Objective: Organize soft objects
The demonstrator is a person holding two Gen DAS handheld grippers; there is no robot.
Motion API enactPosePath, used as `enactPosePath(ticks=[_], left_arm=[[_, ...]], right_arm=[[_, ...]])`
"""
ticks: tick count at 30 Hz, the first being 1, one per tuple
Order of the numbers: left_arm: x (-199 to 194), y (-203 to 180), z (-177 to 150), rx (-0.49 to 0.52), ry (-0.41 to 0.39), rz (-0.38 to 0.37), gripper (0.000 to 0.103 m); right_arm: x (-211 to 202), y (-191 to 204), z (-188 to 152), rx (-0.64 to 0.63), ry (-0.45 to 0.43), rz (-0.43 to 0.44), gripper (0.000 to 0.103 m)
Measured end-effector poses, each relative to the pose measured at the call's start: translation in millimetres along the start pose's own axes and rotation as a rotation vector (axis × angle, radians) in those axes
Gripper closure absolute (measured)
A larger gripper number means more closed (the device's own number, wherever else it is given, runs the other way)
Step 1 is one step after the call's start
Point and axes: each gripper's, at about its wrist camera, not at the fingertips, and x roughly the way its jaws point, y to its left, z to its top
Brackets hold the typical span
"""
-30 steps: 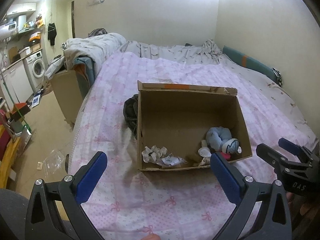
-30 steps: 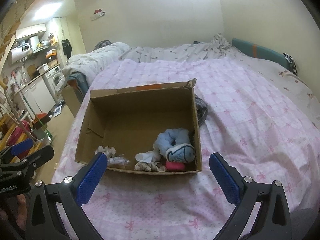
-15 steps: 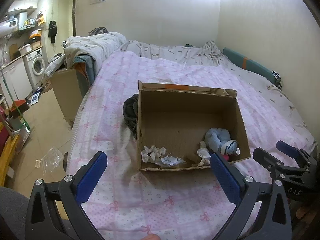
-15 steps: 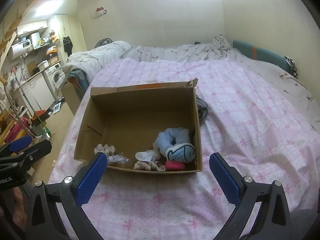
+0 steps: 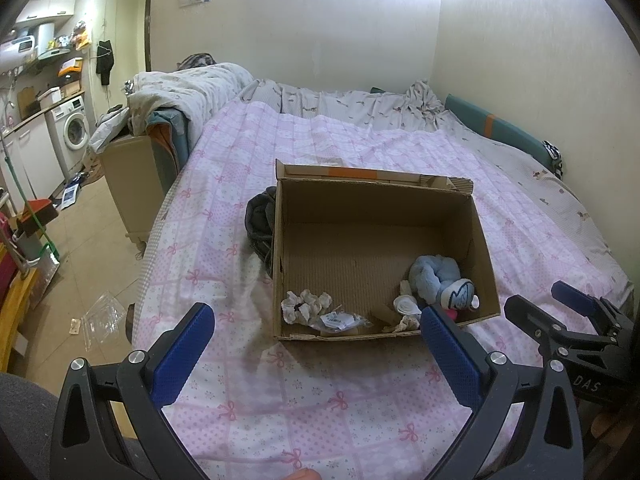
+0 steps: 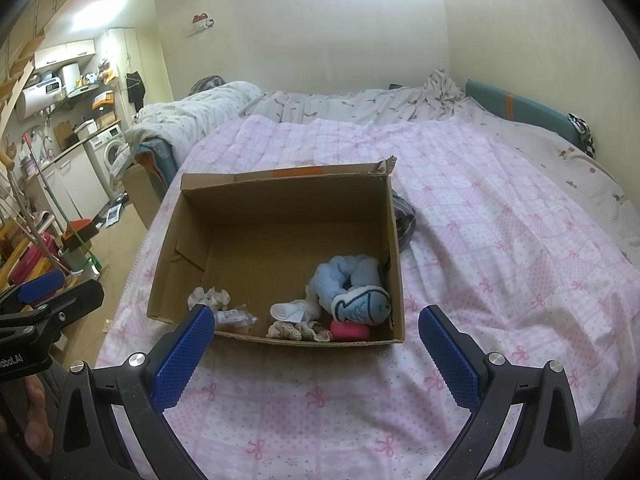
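Observation:
An open cardboard box [image 5: 476,240] [image 6: 176,236] sits on the pink bed cover. Inside lie a light blue plush fish toy [image 5: 438,280] [image 6: 352,284], a white sock [image 6: 288,310], cream scrunchies [image 5: 306,304] [image 6: 298,330], a pink item [image 6: 350,330] and a small plastic packet [image 5: 340,320] [image 6: 234,316]. My left gripper [image 5: 316,330] is open and empty, just in front of the box. My right gripper [image 6: 310,332] is open and empty, at the box's near wall. Each gripper also shows in the other view: the right one [image 5: 560,308], the left one [image 6: 52,292].
A dark garment [image 5: 260,220] [image 6: 404,216] lies on the bed against the box's far side. The bed's left edge drops to a floor with clutter [image 5: 100,316]. A rumpled duvet [image 5: 192,92] and a second cardboard box [image 5: 132,176] stand at the far left.
Both grippers have drawn back and risen slightly, so the box looks a little smaller and lower in view. Nothing in the box has moved.

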Motion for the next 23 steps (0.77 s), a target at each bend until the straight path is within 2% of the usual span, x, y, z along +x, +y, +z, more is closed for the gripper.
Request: enactPosePath(ticks=[23], left_arm=[[0.8, -4.7, -1.8, 0.008, 0.001, -0.010, 0.000]], right_arm=[[-0.2, -1.2, -1.0, -0.002, 0.008, 0.003, 0.000]])
